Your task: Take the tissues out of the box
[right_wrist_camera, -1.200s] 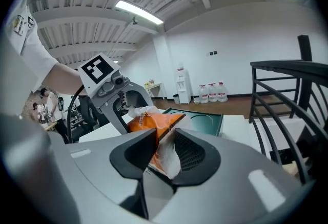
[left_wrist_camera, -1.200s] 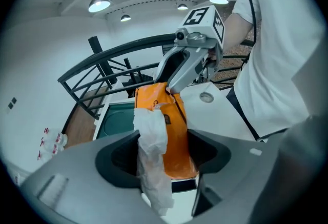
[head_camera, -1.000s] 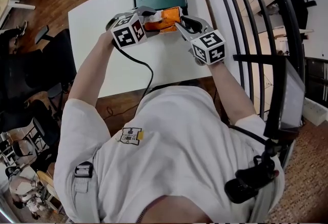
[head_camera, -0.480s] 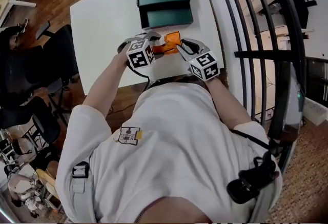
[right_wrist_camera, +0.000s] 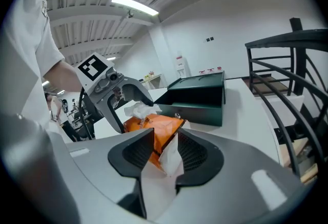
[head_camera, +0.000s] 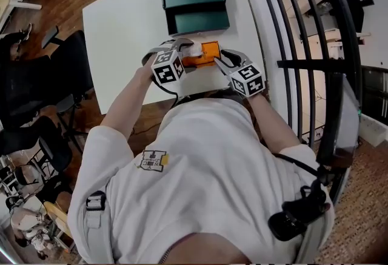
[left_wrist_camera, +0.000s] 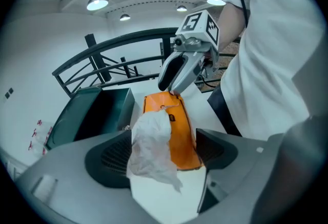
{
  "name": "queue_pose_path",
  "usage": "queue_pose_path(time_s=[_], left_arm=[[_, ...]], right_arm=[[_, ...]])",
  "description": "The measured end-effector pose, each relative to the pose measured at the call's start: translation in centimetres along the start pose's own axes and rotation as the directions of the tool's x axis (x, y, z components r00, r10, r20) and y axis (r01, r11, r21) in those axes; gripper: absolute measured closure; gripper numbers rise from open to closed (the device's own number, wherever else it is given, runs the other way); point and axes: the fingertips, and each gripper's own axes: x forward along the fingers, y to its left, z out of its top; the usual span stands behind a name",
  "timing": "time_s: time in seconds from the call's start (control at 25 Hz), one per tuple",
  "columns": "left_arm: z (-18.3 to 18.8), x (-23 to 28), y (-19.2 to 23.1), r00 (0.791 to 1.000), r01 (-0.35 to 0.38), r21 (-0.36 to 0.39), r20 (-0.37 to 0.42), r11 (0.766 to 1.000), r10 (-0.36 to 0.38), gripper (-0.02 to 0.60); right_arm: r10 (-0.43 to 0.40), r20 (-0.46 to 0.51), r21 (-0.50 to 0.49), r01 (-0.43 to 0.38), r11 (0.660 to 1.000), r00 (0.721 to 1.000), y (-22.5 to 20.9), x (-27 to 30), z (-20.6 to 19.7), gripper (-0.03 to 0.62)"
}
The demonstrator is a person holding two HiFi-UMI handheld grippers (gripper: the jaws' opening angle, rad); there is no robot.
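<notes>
An orange tissue pack [head_camera: 205, 51] lies flat on the white table [head_camera: 121, 21], in front of an open dark green box [head_camera: 194, 0]. A crumpled white tissue [left_wrist_camera: 151, 146] sticks out of the pack's left end. My left gripper [head_camera: 183, 46] is opening around it; the tissue rests against one pad and the other pad stands clear. My right gripper [head_camera: 219, 60] is at the pack's right end and is opening too. The orange pack [right_wrist_camera: 159, 128] and a white flap [right_wrist_camera: 169, 159] lie between its pads without being pinched.
The green box [right_wrist_camera: 197, 97] stands open just beyond the pack, its lid tipped back. A black metal railing [head_camera: 303, 27] runs along the table's right side. A black cable [head_camera: 176, 91] hangs over the near table edge.
Both grippers and the orange pack have moved from the box's front toward the near table edge. Both pairs of jaws now stand wider than before.
</notes>
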Motion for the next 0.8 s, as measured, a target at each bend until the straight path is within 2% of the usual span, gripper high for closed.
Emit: queue_pose_path(time_s=[0.12,0.2,0.28,0.32,0.4,0.44,0.48,0.52,0.64,0.76,0.8], left_arm=[[0.1,-2.6,0.6,0.996,-0.036,-0.022,0.078,0.999,0.037,0.183],[0.2,-5.2,1.3,0.983,-0.073,-0.09,0.164,0.993,0.087,0.183],[0.1,-8.1,1.8,0.95,-0.103,-0.203,0.27,0.974,0.156,0.184],[-0.1,-9.3,1.7,0.924,-0.102,-0.274,0.33,0.956,0.193,0.184],[-0.9,-10.8,0.9,0.864,-0.062,-0.428,0.43,0.902,0.263,0.201],[-1.4,-10.9,0.0,0.84,-0.031,-0.495,0.458,0.868,0.291,0.243],[-1.9,-10.6,-1.1,0.827,-0.002,-0.55,0.468,0.835,0.31,0.283],[-2.5,-10.0,-2.4,0.825,0.022,-0.596,0.464,0.802,0.322,0.315],[-4.0,-7.1,-7.1,0.843,0.057,-0.705,0.414,0.707,0.345,0.408],[-4.8,-4.7,-10.0,0.853,0.02,-0.789,0.334,0.615,0.401,0.565],[-5.1,-4.0,-10.6,0.855,-0.005,-0.809,0.301,0.588,0.423,0.581]], right_arm=[[-0.028,0.058,0.0,0.028,1.0,0.998,0.1,-1.6,1.5,0.454],[-0.052,0.091,-0.01,0.053,0.999,0.995,0.6,-2.9,2.7,0.454],[-0.068,0.108,-0.014,0.07,0.997,0.992,1.7,-4.1,3.5,0.454],[-0.072,0.116,-0.004,0.073,0.997,0.991,2.3,-4.6,3.7,0.456],[-0.075,0.128,0.027,0.073,0.997,0.989,3.6,-5.6,3.3,0.475],[-0.074,0.127,0.039,0.07,0.997,0.989,4.2,-5.9,2.7,0.485],[-0.07,0.118,0.047,0.065,0.997,0.991,4.8,-6.1,1.8,0.506],[-0.063,0.101,0.054,0.058,0.997,0.993,5.3,-6.1,0.7,0.529],[-0.024,0.038,0.075,0.021,0.997,0.999,6.9,-5.5,-3.0,0.594],[0.019,-0.02,0.042,-0.018,0.999,1.0,7.3,-4.6,-5.8,0.594],[0.034,-0.035,0.026,-0.033,0.999,0.999,7.2,-4.2,-6.4,0.594]])
